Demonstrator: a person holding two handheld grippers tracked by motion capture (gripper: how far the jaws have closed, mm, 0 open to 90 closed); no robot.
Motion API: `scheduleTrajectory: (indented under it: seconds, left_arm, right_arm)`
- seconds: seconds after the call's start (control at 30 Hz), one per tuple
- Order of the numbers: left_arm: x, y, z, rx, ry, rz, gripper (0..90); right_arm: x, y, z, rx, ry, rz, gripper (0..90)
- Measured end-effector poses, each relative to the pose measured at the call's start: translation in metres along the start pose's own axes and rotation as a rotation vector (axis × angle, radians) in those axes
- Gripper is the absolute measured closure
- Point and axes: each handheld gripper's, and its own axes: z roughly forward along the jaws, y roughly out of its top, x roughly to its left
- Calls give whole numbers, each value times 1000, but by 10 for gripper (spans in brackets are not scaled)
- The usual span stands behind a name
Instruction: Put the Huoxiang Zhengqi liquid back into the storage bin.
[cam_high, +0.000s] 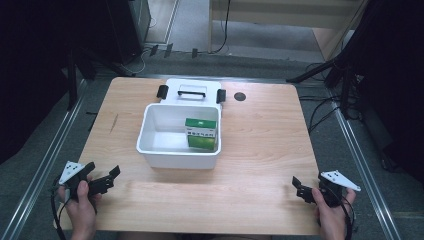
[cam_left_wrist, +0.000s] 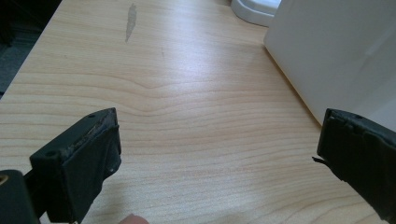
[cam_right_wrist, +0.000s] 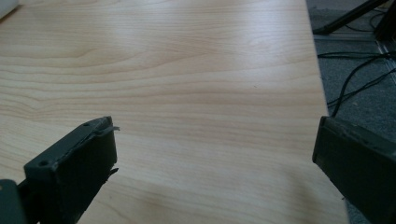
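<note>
Left gripper (cam_high: 102, 181) gaping (empty), near table (cam_high: 260, 150) corner | right gripper (cam_high: 306, 190) gaping, opposite corner

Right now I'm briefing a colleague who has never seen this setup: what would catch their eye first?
The white bin at the table's middle, with a green box standing inside at its right. Behind it lies the white lid with black latches. Both grippers, left and right, rest open at the near corners.
</note>
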Motion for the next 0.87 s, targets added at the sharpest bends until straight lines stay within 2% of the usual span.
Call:
scheduleTrajectory:
  seconds: [0.17,0.27,0.5,0.6,0.63,0.73,0.87]
  left_arm:
    - [0,0,0,1,-1,1,1]
    - [0,0,0,1,0,1,1]
    - [0,0,0,2,-1,-1,2]
    - [0,0,0,4,-2,-4,1]
    - [0,0,0,5,-3,-4,2]
    - [0,0,0,4,-4,-3,1]
    - [1,0,0,3,-3,-9,1]
  right_arm:
    - [-11,-4,-9,-18,-32,12,1]
    - [-14,-6,-12,-35,-28,22,3]
    - [-13,-6,-13,-54,-50,18,59]
    - [-10,-7,-14,-70,-72,6,147]
    - [-8,-7,-14,-76,-78,-4,144]
    - [-8,-7,-14,-66,-41,-11,145]
    - [-9,-8,-15,-72,-21,4,147]
